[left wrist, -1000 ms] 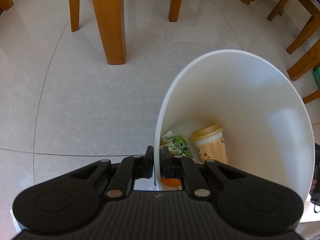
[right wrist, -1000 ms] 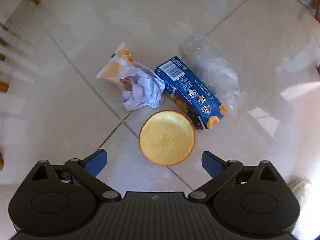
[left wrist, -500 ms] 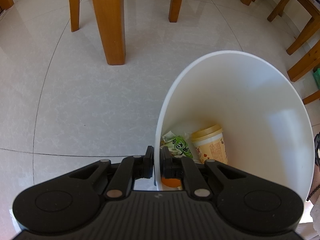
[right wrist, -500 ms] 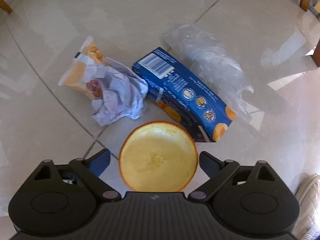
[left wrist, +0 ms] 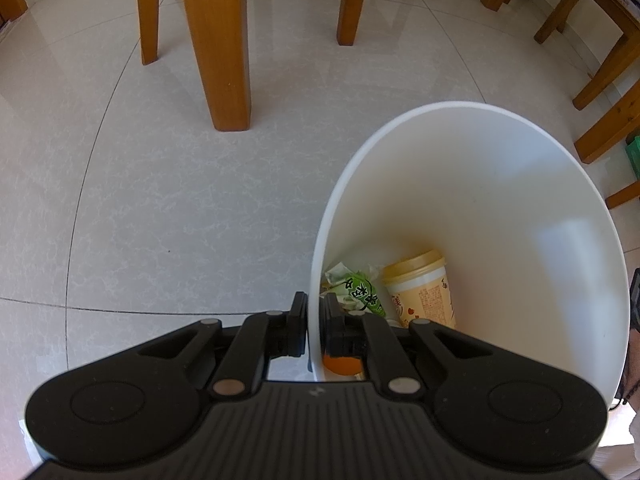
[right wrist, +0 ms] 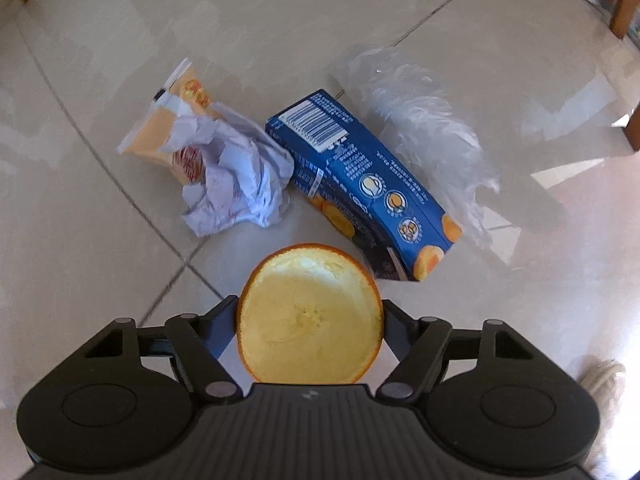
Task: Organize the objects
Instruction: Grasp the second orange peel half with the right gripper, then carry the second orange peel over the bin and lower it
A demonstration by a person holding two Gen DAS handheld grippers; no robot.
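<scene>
My left gripper [left wrist: 314,322] is shut on the rim of a white bin [left wrist: 500,200], one finger outside and one inside the wall. Inside the bin lie a yellow paper cup [left wrist: 422,290], a green wrapper [left wrist: 358,288] and an orange piece [left wrist: 342,364]. My right gripper [right wrist: 309,318] has closed around a hollow orange peel half [right wrist: 309,316], its fingers touching both sides. On the floor beyond lie a blue juice carton [right wrist: 360,184], crumpled white paper [right wrist: 236,184], an orange snack packet [right wrist: 172,124] and a clear plastic bag [right wrist: 424,136].
Wooden table and chair legs [left wrist: 216,40] stand on the tiled floor beyond the bin, with more chair legs [left wrist: 600,80] at the right. A dark wooden leg [right wrist: 624,4] is at the right edge of the right wrist view.
My right gripper came down over the orange peel half and its fingers closed from wide open onto its sides. The left gripper and bin have stayed still.
</scene>
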